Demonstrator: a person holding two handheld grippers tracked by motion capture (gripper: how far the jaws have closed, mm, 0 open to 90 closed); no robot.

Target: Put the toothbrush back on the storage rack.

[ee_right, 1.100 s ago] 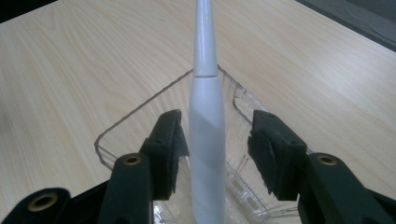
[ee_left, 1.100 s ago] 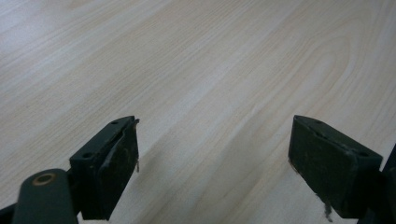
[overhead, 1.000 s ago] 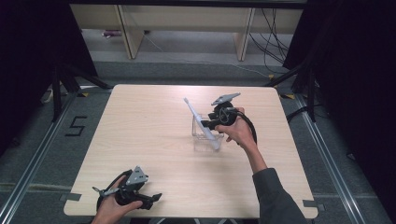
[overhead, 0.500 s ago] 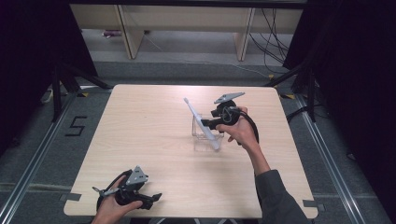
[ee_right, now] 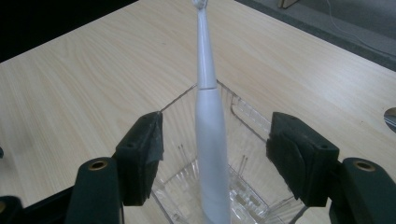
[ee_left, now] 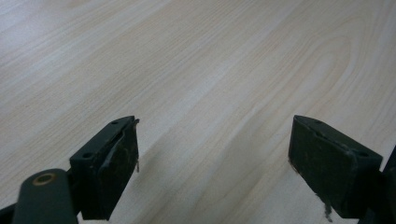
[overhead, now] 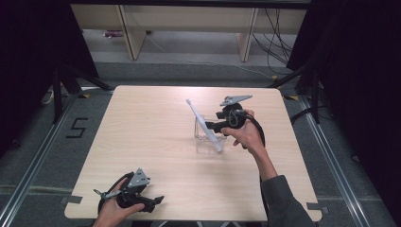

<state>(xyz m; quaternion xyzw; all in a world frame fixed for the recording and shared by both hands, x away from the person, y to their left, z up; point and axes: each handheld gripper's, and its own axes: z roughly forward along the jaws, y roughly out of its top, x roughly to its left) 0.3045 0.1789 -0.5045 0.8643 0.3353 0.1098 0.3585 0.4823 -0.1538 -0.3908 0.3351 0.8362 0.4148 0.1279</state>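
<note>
High view: the toothbrush (overhead: 204,127) leans in the clear holder (overhead: 207,138) right of the table's (overhead: 142,142) middle, apparently delivered. Right gripper view: the right gripper (ee_right: 215,156) has just been opening, jaws flanking the handle untouched (withdrawal remains). Left gripper view: the left gripper (ee_left: 212,163) gapes, empty.

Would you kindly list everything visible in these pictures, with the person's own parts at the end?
electric toothbrush: one, white, standing tilted in the clear cup, head leaning over the far rim.
clear cup: one, transparent, square-sided, right of the table's middle.
table: one, light wood.
shelving: pale wood, beyond the table.
right gripper: one, black, jaws just opened, pads apart either side of the toothbrush.
left gripper: one, black, open, at the table's near edge.
</note>
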